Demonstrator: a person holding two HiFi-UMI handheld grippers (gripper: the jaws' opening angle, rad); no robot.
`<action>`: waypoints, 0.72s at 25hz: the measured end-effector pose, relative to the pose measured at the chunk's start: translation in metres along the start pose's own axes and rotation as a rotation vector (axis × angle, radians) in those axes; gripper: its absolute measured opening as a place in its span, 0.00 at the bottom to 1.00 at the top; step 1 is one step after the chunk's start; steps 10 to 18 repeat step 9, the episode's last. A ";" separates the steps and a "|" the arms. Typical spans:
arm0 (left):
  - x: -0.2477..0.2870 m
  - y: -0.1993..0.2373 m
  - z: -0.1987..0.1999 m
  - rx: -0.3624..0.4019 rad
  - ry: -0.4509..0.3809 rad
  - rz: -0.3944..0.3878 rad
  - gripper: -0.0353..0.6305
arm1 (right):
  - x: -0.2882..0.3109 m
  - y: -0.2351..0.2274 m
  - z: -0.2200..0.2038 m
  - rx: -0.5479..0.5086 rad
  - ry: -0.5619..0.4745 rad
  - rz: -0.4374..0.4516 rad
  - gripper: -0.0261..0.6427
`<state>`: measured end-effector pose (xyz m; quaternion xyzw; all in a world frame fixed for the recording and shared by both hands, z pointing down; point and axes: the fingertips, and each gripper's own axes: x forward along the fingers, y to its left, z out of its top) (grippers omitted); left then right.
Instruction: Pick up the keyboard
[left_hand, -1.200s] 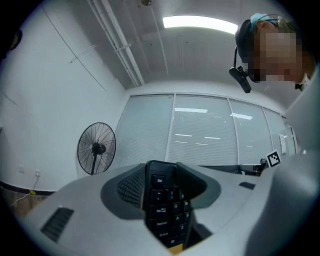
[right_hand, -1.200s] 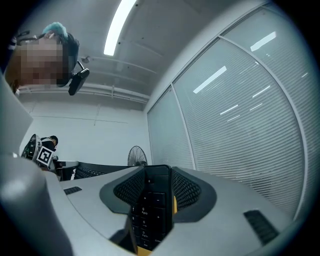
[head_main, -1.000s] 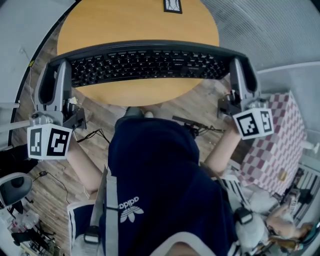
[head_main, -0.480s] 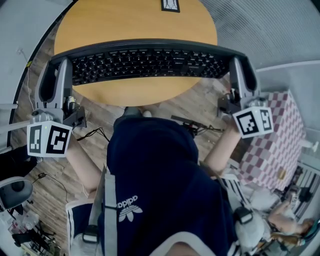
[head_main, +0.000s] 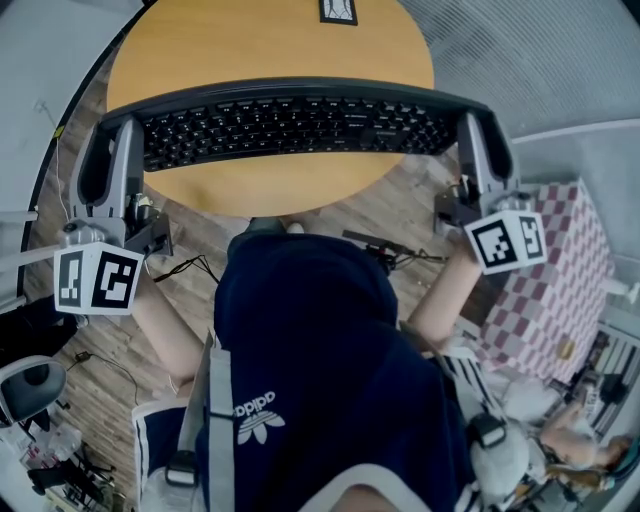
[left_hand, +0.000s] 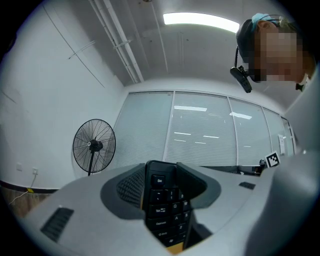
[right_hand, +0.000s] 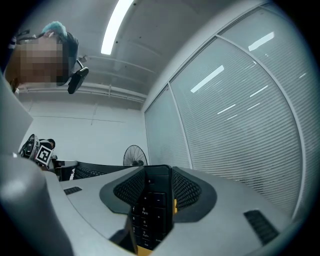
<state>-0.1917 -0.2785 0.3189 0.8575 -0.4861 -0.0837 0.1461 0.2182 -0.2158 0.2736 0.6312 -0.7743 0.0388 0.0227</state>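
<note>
Round wooden table (head_main: 270, 50) over a plank floor (head_main: 400, 215), seen steeply from above. Small marker card (head_main: 338, 10) at the far edge, checked cloth (head_main: 555, 290) off to the right.

Black keyboard (head_main: 290, 125) lengthwise across the near half of the table, spanned end to end between the two tools. Left hand-held gripper (head_main: 108, 150) at its left end and right hand-held gripper (head_main: 487, 145) at its right end, both outside the table's rim and pointing away from the body.

Each tool clamped on the keyboard. In the left gripper view, the Esc-key end of the keyboard (left_hand: 162, 200) pinched edgewise between the ribbed pads (left_hand: 127, 187). In the right gripper view, the number-pad end (right_hand: 150, 210) pinched likewise, with a sliver of yellow-orange beneath. Not discernible whether lifted clear of the tabletop or resting on it.

Forearms (head_main: 165, 340) spread wide and extended forward on either side of a dark blue shirt (head_main: 320, 370). Marker cubes (head_main: 97, 280) nearest the body, tools roughly parallel.

Background in the left gripper view: standing fan (left_hand: 94, 145), glazed partition (left_hand: 200, 135) with blinds, ceiling strip light (left_hand: 200, 19). Background in the right gripper view: slatted blinds (right_hand: 240, 115), a distant fan (right_hand: 133, 155), and the other tool's marker cube at far left.
</note>
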 end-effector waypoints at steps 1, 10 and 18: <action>-0.001 0.000 0.002 0.000 -0.003 0.001 0.34 | 0.000 0.001 0.002 0.001 -0.005 0.000 0.28; 0.002 0.002 -0.005 -0.005 -0.012 -0.002 0.34 | 0.000 0.000 -0.002 0.000 -0.006 -0.008 0.28; 0.002 0.002 -0.005 -0.005 -0.012 -0.002 0.34 | 0.000 0.000 -0.002 0.000 -0.006 -0.008 0.28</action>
